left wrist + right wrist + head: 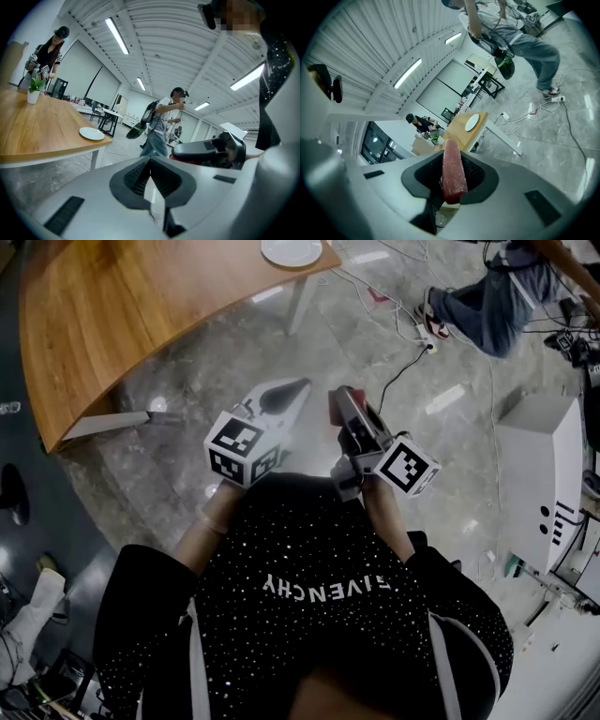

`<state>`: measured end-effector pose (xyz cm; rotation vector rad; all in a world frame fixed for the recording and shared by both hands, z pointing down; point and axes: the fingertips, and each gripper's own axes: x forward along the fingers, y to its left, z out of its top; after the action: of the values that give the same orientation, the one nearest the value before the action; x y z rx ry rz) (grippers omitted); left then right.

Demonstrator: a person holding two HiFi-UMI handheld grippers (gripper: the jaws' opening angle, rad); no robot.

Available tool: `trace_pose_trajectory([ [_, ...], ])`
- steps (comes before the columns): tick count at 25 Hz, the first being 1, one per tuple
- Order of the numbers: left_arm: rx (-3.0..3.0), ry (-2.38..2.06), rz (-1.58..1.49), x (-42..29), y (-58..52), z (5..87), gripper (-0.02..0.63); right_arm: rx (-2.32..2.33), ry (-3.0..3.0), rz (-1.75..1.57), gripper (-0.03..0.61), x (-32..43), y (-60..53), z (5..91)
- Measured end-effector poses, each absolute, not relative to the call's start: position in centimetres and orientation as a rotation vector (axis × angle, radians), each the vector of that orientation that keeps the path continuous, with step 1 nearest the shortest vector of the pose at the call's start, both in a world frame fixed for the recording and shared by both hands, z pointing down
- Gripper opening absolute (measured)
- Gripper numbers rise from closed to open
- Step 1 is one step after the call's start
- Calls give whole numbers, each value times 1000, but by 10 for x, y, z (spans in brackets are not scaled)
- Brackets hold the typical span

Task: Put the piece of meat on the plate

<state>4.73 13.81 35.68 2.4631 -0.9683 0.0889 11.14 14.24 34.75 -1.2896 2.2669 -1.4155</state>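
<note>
So the right gripper [451, 161] has its jaws closed partway onto the piece of meat [452, 171], a red slab standing on edge between the pads and poking out past the tips. The left gripper [151, 180] has its jaws pressed together with nothing between them.

Both grippers are held side by side out in front of the person's chest, over the grey floor, well short of the wooden table [122, 315]. In the head view the meat is just a sliver of red at the right gripper's tip.

The white plate [292, 251] sits on the table near its end edge, with nothing on it. A small potted plant [33, 90] stands further along the table.
</note>
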Motion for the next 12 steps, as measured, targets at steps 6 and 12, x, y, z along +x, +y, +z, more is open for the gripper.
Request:
trace_pose_trajectory([
  [6, 2469, -977, 88, 34, 115, 353, 9, -1275, 2266, -1403, 95, 99, 120, 342],
  [12, 2476, -969, 97, 27, 99, 355, 9, -1278, 2255, -1404, 95, 92, 107, 344],
])
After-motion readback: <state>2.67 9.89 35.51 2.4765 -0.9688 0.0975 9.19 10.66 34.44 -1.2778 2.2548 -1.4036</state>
